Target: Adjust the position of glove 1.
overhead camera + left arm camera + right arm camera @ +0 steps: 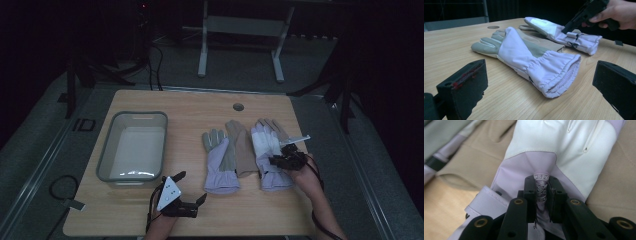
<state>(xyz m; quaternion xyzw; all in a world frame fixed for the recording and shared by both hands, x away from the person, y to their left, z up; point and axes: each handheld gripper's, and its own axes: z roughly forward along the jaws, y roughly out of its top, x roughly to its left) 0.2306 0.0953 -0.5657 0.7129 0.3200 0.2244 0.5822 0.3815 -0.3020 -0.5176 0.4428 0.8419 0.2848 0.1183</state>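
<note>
Right gripper [281, 159] is clamped on a pinched fold of the right-hand lilac-and-white fabric glove [269, 150]; the jaws grip the fabric near its printed label [541, 188], at the back of the hand above the cuff. That glove lies flat on the light wooden table [200, 105], just beside a second lilac-and-grey glove [220, 162]. Left gripper [192, 187] hovers near the table's front edge, jaws wide apart and empty. Grey plastic tub [112, 150] sits at the left.
</note>
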